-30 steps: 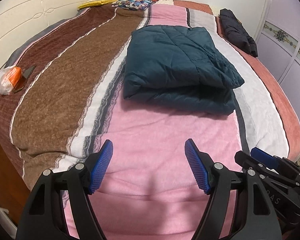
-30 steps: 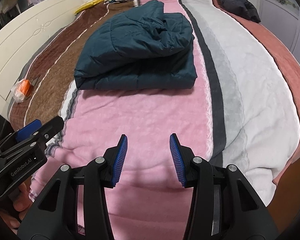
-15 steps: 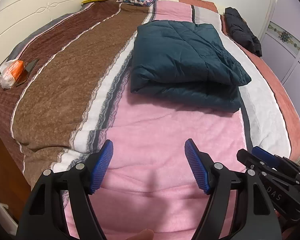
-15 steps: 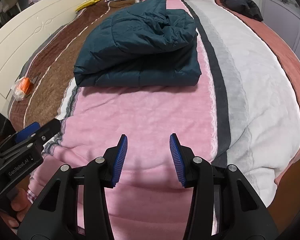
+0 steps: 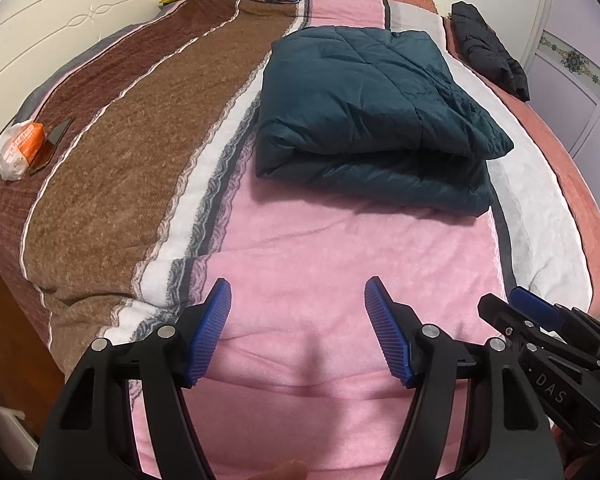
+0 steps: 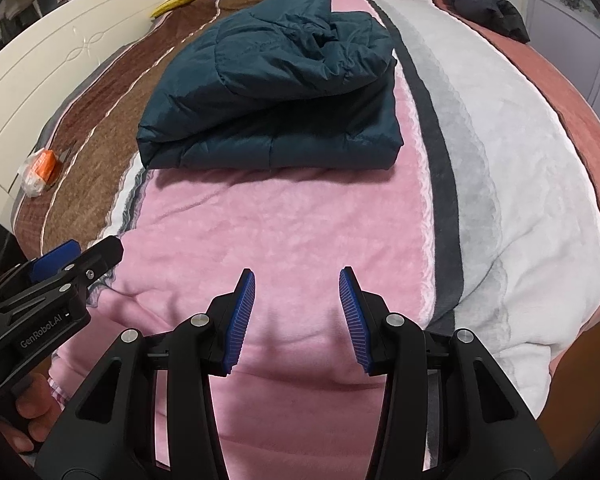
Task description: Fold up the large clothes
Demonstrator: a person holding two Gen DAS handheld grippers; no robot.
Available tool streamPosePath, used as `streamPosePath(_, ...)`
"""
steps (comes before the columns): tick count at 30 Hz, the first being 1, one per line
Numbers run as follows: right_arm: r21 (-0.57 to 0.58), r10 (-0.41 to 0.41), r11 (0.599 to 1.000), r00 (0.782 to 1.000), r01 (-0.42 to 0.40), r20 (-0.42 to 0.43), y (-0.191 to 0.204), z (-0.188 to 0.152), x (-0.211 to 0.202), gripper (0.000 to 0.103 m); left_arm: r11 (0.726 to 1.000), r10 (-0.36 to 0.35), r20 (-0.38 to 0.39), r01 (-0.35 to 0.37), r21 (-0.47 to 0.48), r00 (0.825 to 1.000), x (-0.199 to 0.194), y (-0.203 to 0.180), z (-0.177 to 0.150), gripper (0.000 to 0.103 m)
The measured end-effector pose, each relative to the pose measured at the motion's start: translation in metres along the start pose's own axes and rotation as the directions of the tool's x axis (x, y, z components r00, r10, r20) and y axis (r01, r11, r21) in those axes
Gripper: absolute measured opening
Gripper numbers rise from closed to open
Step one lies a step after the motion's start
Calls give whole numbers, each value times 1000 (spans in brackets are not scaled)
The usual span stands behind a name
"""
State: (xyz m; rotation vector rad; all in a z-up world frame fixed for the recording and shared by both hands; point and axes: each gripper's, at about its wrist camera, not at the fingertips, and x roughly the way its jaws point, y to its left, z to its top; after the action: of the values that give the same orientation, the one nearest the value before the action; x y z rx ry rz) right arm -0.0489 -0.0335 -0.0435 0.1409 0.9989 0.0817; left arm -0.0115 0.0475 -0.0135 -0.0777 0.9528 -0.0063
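Jacket [image 5: 372,120], dark teal and quilted, lies folded in a thick stack mid-bed [image 5: 332,264]. Left hand-held gripper [image 5: 298,332] and right hand-held gripper [image 6: 297,320] both released, empty, well apart from it; folding looks finished

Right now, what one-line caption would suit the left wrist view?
Open left gripper hovers over a striped blanket, facing a folded teal puffer jacket.
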Motion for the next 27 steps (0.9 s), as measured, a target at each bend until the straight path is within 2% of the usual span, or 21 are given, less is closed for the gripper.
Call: streamPosePath(27,-22,-12,1000,1000,12,1,5,-2,-5,44,1000,-17,21,17,6,1000,-9,2,-2,65)
